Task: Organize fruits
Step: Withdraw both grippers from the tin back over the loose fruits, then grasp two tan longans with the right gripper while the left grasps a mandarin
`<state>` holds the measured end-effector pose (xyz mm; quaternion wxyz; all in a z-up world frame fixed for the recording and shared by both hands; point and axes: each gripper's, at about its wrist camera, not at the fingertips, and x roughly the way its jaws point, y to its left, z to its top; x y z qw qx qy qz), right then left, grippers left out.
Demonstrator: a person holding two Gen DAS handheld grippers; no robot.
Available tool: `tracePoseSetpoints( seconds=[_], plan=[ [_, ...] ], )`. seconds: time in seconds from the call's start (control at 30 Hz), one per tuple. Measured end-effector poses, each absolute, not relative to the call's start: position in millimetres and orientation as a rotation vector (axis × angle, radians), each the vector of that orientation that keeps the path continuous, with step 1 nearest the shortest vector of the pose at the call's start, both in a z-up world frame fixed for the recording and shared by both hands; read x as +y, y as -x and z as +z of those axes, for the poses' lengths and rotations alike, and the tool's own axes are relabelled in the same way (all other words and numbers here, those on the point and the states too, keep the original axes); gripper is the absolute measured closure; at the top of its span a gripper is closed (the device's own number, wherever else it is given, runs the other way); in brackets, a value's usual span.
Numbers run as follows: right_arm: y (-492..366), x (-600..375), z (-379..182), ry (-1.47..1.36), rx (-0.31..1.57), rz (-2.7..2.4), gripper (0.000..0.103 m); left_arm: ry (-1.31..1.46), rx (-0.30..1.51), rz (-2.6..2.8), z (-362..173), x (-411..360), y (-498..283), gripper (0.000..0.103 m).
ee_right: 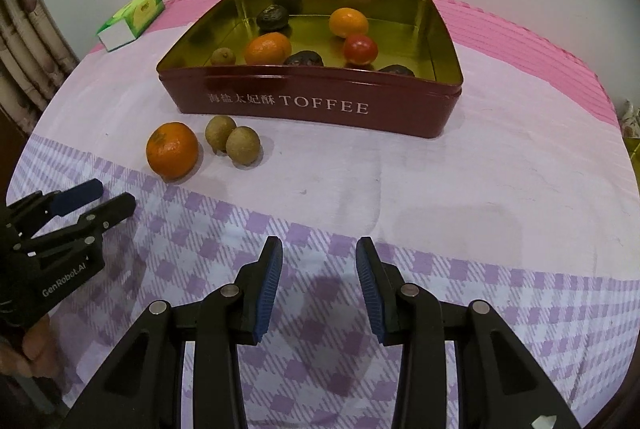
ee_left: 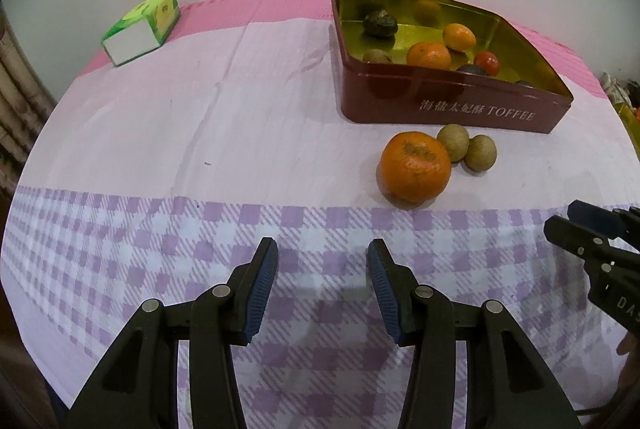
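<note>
A dark red toffee tin [ee_left: 452, 105] [ee_right: 320, 105] stands open on the table with several fruits inside: oranges, a red one, dark ones and a small brown one. In front of it on the cloth lie a tangerine [ee_left: 415, 167] [ee_right: 172, 149] and two small brown fruits [ee_left: 466, 147] [ee_right: 232, 140] that touch each other. My left gripper [ee_left: 322, 285] hovers open over the checked cloth, short of the tangerine, with nothing between its fingers. My right gripper [ee_right: 319, 283] is open too and empty, nearer than the tin.
A green tissue box [ee_left: 140, 29] [ee_right: 132, 19] sits at the far left by the white wall. The cloth [ee_right: 480, 189] is pale in the middle, purple checked near me, pink at the back. A curtain [ee_right: 28, 41] hangs at the left.
</note>
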<state>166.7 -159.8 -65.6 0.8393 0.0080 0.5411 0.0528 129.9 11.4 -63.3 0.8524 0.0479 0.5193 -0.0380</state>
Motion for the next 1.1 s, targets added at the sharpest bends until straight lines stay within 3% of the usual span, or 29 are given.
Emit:
tracePoseSetpoints(
  seconds=[1.1],
  plan=[
    [-223.9,-94.2,-80.9,0.135,1.091,0.232,0.066,-0.046,1.059,-0.041,-67.1,37.4,-140.0,0.041]
  ],
)
